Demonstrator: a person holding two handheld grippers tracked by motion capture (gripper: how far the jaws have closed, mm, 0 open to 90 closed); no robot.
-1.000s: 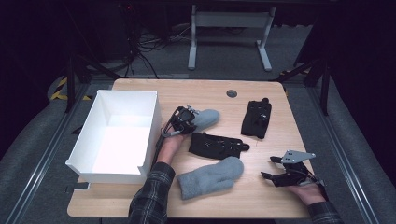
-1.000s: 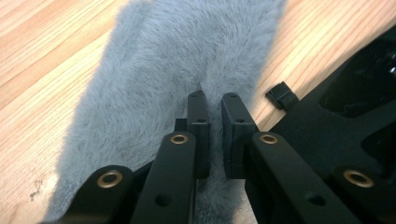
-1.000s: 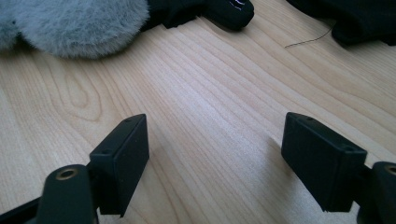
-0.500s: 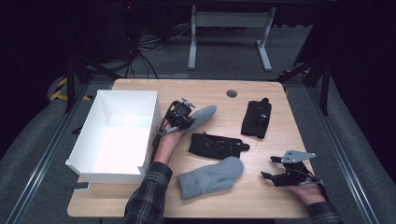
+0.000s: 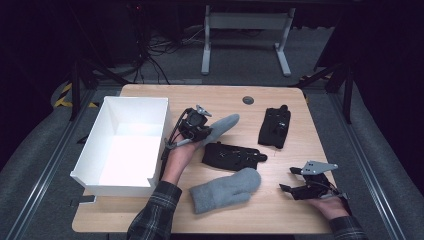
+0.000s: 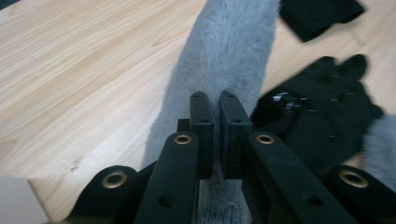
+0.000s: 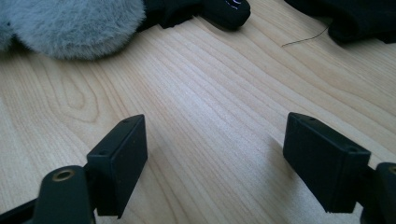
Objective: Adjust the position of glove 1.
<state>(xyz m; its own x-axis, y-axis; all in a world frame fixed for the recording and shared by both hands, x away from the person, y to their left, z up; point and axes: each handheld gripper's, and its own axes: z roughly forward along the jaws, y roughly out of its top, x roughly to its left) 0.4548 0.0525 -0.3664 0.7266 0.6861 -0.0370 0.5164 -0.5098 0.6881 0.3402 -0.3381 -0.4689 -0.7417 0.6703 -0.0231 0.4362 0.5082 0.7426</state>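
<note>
Near edge of the wooden table (image 5: 280, 215): right gripper (image 5: 292, 181) resting low at the right, jaws spread wide over bare wood, nothing between them; same wide gap in the right gripper view (image 7: 215, 158)

Just left of it, a grey mitten (image 5: 226, 190) lying flat, long axis slanting from near-left to far-right, rounded end toward the right

Beyond that, a black glove (image 5: 231, 156) lying across the table, long axis roughly left to right, fingers toward the right

Left side: white box (image 5: 95, 145), open at the top, inside bare and brightly lit, nothing in it; left hand (image 5: 179, 155) beside its right wall

Left gripper (image 5: 204, 131) just right of the box, jaws pinched nearly together on one end of a second grey mitten (image 5: 222, 125); in the left gripper view (image 6: 215, 116) the fleece (image 6: 229, 51) squeezed between the two pads and running straight away from them. Held end raised, long axis slanting from the gripper up toward the far right, free rounded end pointing that way; cannot tell whether that end touches the table

Farther right, a second black glove (image 5: 274, 127), long axis running near to far

Far edge: small round grey cap (image 5: 248, 100) set in the tabletop
</note>
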